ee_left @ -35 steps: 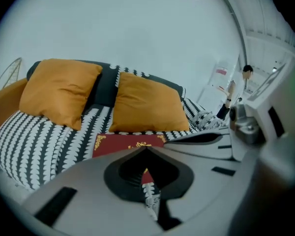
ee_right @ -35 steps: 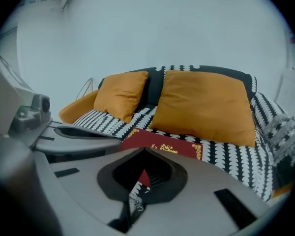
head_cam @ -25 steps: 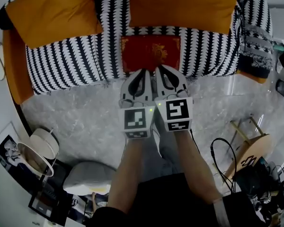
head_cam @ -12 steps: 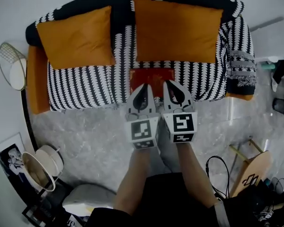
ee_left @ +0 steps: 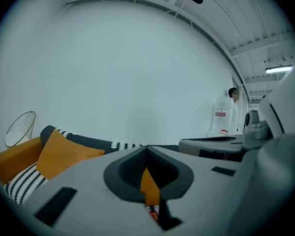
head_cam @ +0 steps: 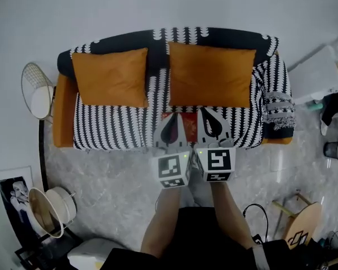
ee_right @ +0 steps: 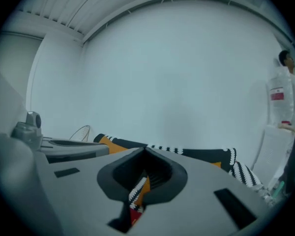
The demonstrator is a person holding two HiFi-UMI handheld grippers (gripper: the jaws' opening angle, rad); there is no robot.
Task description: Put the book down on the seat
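Observation:
The red book [head_cam: 190, 122] lies flat on the seat of the black-and-white patterned sofa [head_cam: 112, 125], below the right orange cushion [head_cam: 211, 75]. Both grippers are held side by side in front of the sofa, above the book and partly hiding it. My left gripper [head_cam: 171, 117] is shut with nothing in it, and so is my right gripper [head_cam: 210, 112]. In the left gripper view the closed jaws [ee_left: 146, 149] point over the sofa back at the white wall. A red sliver of the book [ee_right: 135, 214] shows through the slot of the right gripper [ee_right: 145, 149].
A second orange cushion [head_cam: 111, 77] leans at the sofa's left. A fringed throw [head_cam: 276, 108] hangs over the right armrest. A wire basket [head_cam: 36, 91] stands by the left armrest, round lamps [head_cam: 50, 207] lie on the floor at lower left, and a wooden stool [head_cam: 298, 224] stands at lower right.
Both shut grippers have risen and drawn back from the sofa. The book has stayed on the seat, and the whole sofa and the wall behind it have come into view.

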